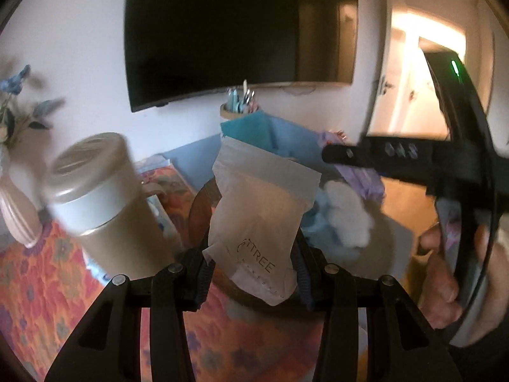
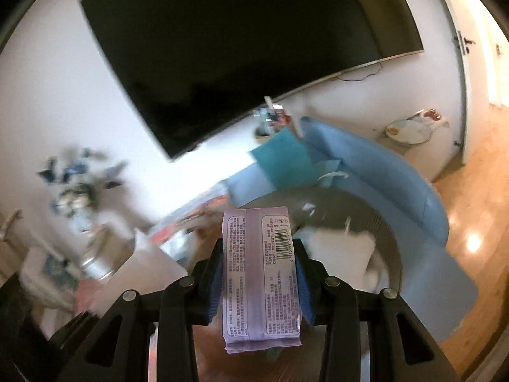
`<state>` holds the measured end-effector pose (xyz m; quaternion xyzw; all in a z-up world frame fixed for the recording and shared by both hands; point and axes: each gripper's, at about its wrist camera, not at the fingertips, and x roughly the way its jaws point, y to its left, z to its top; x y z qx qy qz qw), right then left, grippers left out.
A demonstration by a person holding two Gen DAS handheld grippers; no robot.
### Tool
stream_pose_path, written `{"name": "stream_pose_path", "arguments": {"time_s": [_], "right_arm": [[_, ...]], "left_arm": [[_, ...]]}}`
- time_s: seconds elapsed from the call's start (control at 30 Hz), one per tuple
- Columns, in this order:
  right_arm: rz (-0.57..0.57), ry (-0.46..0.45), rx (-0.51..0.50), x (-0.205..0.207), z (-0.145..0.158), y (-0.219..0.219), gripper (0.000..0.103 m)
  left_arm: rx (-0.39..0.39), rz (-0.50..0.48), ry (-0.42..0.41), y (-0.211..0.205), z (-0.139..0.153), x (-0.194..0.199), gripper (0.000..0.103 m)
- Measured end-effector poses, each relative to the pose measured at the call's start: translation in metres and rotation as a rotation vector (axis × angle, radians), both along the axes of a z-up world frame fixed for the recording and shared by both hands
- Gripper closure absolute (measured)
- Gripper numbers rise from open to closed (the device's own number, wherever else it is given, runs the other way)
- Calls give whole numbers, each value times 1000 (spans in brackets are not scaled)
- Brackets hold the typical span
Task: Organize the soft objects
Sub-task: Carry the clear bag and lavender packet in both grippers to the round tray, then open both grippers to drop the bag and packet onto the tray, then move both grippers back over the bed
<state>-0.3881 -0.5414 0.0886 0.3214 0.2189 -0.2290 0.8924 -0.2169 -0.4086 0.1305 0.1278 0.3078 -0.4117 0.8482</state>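
Upright grey pouch [image 1: 261, 222], lilac packet [image 2: 261, 273]

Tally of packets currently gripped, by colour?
Beige/kraft: 1, the zip pouch in the left gripper
Purple: 1, the barcoded pack in the right gripper
Total: 2
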Motion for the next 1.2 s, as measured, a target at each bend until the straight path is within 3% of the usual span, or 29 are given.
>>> {"name": "stream_pose_path", "arguments": {"time_s": [0.07, 0.13, 0.2, 0.27, 0.4, 0.53, 0.67, 0.93, 1.07, 1.2], "right_arm": [[5, 40, 5, 19, -4, -16, 65], [15, 63, 20, 37, -8, -31, 61], [14, 72, 29, 44, -11, -39, 42], [10, 75, 14, 41, -12, -40, 40], [-2, 51, -25, 24, -7, -26, 40], [-12, 27, -99, 1, 6, 4, 40], [-10, 13, -198, -15, 20, 51, 39], [116, -83, -385, -6, 56, 169, 39], [250, -152, -484, 20, 73, 239, 13], [403, -154, -531, 66, 70, 302, 13]], "left_arm": [[12, 19, 4, -7, -6, 8, 59], [12, 20, 23, -11, -11, 17, 47], [14, 10, 44, -11, -13, 18, 25], [-14, -18, 34, -8, -10, 8, 20], [-17, -57, -13, 7, -1, -15, 20], [-72, -91, -31, 47, 13, -37, 19], [-109, -58, -21, 90, 23, -42, 18], [-138, 192, -22, 203, 29, 5, 18], [-168, 330, 12, 264, 13, 42, 17], [-154, 469, 36, 316, -8, 80, 18]]}}
